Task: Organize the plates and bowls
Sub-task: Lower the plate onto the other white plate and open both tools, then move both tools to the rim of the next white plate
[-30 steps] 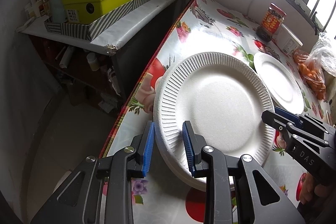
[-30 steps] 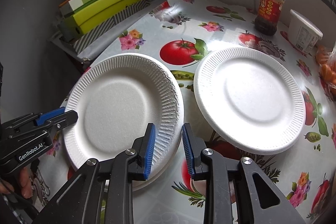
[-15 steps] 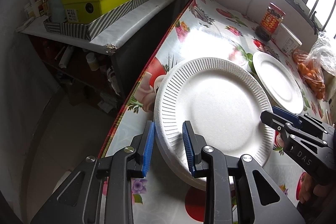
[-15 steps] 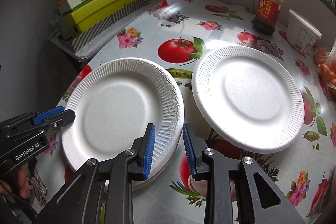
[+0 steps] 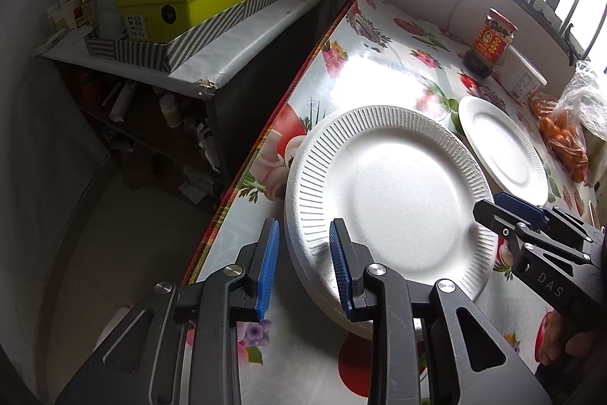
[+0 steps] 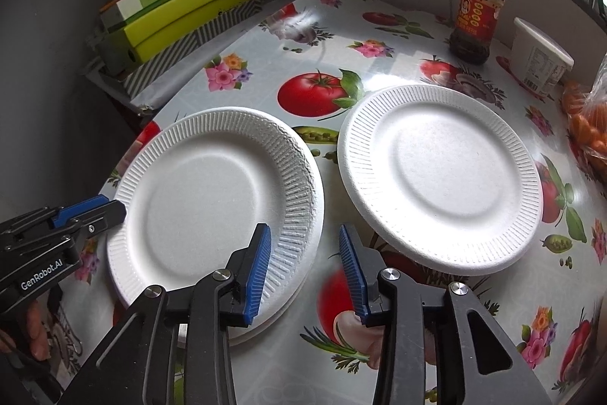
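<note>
- Step: top plate is on plate stack [image 6: 205, 192] at 9 o'clock; your R gripper [image 6: 305, 268] has just been opening, nothing between pads.
- L gripper [image 5: 303, 268] straddles stack rim; can't tell if clamped.
- Next: take single plate [image 6: 440, 185], 1 o'clock, by near rim.

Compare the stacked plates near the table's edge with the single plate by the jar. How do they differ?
The stacked plates are several, nested; the single plate lies alone. Both tools flank the stacked plates; none is at the single plate, which lies nearer the jar. Both are white, ribbed-rimmed.
</note>
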The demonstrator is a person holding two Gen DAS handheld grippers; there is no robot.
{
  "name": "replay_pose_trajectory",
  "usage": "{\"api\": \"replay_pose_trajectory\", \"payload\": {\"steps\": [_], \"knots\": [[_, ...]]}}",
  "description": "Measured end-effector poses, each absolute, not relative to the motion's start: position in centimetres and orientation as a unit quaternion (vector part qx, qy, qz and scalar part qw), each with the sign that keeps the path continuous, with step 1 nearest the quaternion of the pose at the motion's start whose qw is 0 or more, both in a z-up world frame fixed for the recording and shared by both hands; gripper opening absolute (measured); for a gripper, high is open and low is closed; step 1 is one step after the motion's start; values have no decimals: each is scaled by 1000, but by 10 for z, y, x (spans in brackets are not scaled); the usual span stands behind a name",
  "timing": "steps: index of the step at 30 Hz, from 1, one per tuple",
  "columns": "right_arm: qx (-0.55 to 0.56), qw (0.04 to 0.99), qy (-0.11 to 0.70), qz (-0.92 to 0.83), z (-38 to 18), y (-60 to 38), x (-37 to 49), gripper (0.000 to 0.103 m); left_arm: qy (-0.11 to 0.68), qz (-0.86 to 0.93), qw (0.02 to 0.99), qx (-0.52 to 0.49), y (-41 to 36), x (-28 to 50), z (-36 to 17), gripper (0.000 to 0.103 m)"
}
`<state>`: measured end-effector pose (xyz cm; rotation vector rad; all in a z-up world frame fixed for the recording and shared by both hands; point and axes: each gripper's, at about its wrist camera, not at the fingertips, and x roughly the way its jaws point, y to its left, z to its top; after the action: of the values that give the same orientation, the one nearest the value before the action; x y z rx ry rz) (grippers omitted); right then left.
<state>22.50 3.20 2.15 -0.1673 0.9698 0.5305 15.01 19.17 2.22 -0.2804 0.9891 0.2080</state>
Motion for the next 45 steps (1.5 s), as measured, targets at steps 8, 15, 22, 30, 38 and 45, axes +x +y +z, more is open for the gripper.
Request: {"api": "replay_pose_trajectory", "payload": {"steps": [8, 15, 22, 30, 38, 45], "knots": [[-76, 849, 457, 253, 24, 32, 222, 44, 472, 102, 867, -126, 189, 147, 25, 39], [-72, 851, 451, 258, 29, 30, 218, 49, 469, 104, 869, -123, 186, 144, 30, 42], [-61, 855, 443, 262, 39, 20, 213, 58, 460, 94, 875, -117, 175, 139, 42, 49], [-50, 865, 435, 246, 49, -4, 211, 65, 458, 79, 879, -108, 156, 140, 49, 49], [-42, 872, 432, 225, 52, -27, 211, 65, 459, 61, 880, -105, 136, 148, 51, 49], [-40, 878, 431, 204, 56, -50, 220, 65, 461, 44, 880, -102, 121, 159, 52, 49]]}}
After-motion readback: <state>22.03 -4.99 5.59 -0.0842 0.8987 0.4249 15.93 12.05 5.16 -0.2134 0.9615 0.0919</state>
